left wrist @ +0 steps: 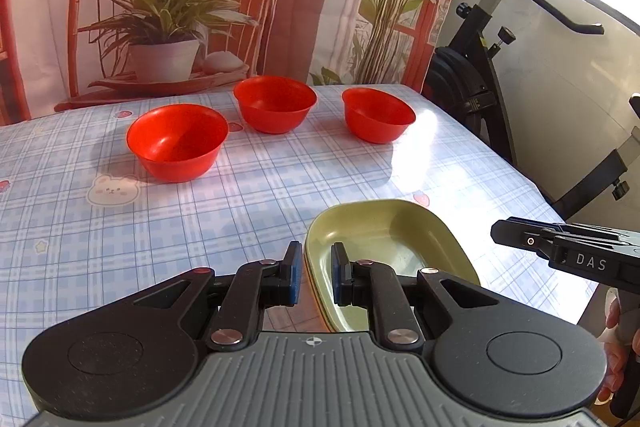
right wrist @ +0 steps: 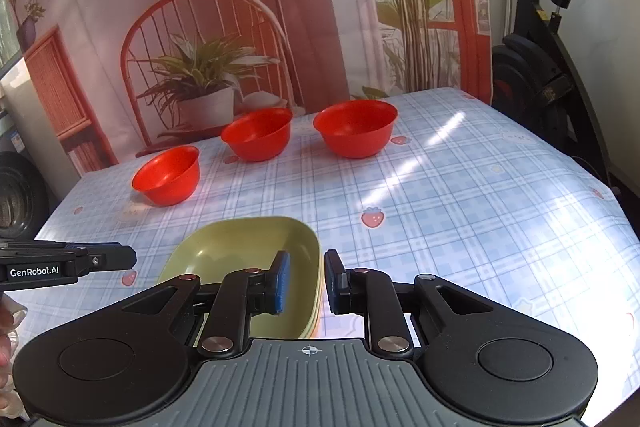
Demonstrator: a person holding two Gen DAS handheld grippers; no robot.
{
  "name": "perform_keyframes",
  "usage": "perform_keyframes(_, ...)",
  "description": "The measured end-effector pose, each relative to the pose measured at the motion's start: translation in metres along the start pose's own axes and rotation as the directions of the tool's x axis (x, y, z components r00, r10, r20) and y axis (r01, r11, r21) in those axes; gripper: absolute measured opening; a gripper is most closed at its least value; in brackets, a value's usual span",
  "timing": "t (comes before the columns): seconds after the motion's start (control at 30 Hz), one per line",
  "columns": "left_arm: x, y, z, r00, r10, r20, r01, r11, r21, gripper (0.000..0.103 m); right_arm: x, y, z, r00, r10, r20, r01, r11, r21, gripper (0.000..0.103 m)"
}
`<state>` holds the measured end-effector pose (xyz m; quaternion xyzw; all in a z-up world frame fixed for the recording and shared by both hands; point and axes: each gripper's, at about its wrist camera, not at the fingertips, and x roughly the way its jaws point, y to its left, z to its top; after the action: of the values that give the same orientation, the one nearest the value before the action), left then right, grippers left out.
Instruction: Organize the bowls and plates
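Note:
A stack of rounded green plates (left wrist: 384,239) lies on the near part of the table, also in the right wrist view (right wrist: 240,251). My left gripper (left wrist: 316,273) is open, its fingers straddling the stack's left rim. My right gripper (right wrist: 306,281) is open, its fingers straddling the stack's right rim. Three red bowls stand apart in a row farther back: one (left wrist: 178,141), a middle one (left wrist: 274,103) and one (left wrist: 376,115). They show in the right wrist view as well (right wrist: 168,175), (right wrist: 258,135), (right wrist: 354,127).
The table has a blue checked cloth (left wrist: 120,247) with strawberry and bunny prints. A printed backdrop (left wrist: 180,7) hangs behind it. An exercise bike (left wrist: 500,67) stands past the table's right edge. The right gripper shows at the right of the left wrist view (left wrist: 560,247).

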<state>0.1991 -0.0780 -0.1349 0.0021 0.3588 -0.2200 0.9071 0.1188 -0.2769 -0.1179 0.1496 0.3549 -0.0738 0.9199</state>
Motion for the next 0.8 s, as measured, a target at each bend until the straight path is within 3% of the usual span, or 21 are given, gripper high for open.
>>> perform_keyframes(0.17,-0.017,0.008,0.026,0.997,0.024,0.067,-0.024,1.0,0.008,0.019,-0.016,-0.011,0.031,0.996,-0.004,0.094,0.002,1.0,0.018,0.019)
perform_keyframes(0.43,-0.024,0.018,0.063,0.994,0.022,0.106,-0.02,1.0,-0.017,0.035,-0.023,-0.038,0.072,0.984,-0.019,0.179,0.015,1.0,0.026,0.019)
perform_keyframes(0.8,0.054,-0.013,0.112,0.998,-0.028,0.056,0.029,1.0,-0.012,0.036,0.049,-0.059,0.111,0.989,-0.038,0.145,0.051,0.995,-0.084,0.019)
